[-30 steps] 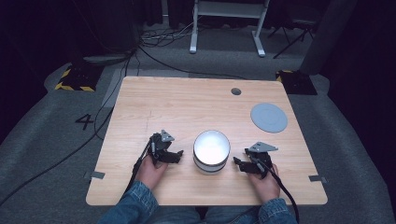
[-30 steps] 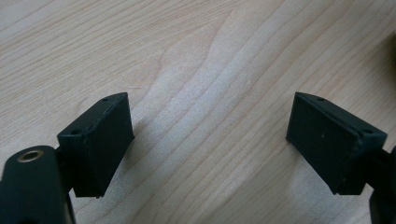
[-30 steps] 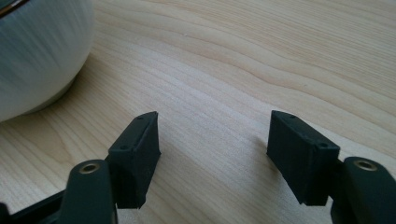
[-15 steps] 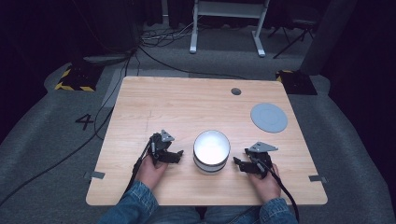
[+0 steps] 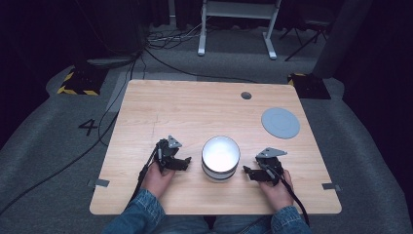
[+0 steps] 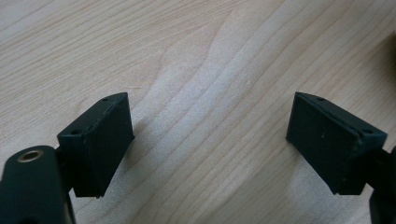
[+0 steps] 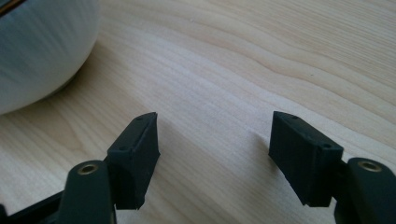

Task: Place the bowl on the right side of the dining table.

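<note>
A white round container (image 5: 220,158) with a shiny top stands near the front middle of the wooden table (image 5: 195,112). My left gripper (image 5: 184,163) rests on the table just left of it, open, with bare wood between its jaws (image 6: 210,135). My right gripper (image 5: 248,173) lies just right of the container, also open and holding nothing (image 7: 212,149). The container's white curved side (image 7: 42,46) fills the upper left corner of the right gripper view.
A grey round disc (image 5: 280,123) lies at the table's right, behind my right gripper. A small dark hole (image 5: 246,95) sits near the far edge. Cables and a metal stand (image 5: 234,24) are on the floor beyond the table.
</note>
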A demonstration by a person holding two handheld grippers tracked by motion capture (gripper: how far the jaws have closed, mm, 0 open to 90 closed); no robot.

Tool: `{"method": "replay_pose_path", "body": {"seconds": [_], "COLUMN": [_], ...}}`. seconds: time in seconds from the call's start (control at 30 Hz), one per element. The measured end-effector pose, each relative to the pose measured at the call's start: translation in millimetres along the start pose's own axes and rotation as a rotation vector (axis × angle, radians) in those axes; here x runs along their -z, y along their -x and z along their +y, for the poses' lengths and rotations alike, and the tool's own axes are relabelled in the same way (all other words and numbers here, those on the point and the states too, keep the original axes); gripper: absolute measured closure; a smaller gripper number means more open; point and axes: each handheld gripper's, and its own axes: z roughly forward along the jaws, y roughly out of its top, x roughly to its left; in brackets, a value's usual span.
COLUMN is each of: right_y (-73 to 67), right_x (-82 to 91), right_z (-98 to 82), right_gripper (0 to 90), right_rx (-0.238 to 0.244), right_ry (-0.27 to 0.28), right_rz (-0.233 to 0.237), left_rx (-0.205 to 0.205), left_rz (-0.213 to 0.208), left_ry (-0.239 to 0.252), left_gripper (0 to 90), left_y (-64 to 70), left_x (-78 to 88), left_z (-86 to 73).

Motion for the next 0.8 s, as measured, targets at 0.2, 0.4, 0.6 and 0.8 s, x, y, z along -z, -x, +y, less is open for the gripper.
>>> {"method": "replay_pose_path", "body": {"seconds": [0.2,0.4,0.6,0.8], "right_y": [-2.6,0.0,0.6,1.6], "right_x": [13.6,32.2,47.7,58.6], "right_z": [17.0,31.9,46.7,58.6], "right_gripper": [38.5,39.6,40.5,40.5], "right_rx": [0.022,0.016,-0.001,0.011], "right_ry": [-0.04,-0.013,0.011,0.035], "right_rz": [0.041,0.076,0.09,0.11], "left_rx": [0.0,-0.001,0.0,-0.001], "left_rz": [-0.001,0.001,-0.001,-0.002], "left_ry": [0.0,0.0,0.001,-0.002], "left_gripper": [14.6,14.6,14.6,14.7], "left_y": [0.0,-0.1,-0.1,-0.5], "left_x": [-0.1,0.0,-0.1,0.6], "left_z": [0.0,0.0,0.0,-0.4]}}
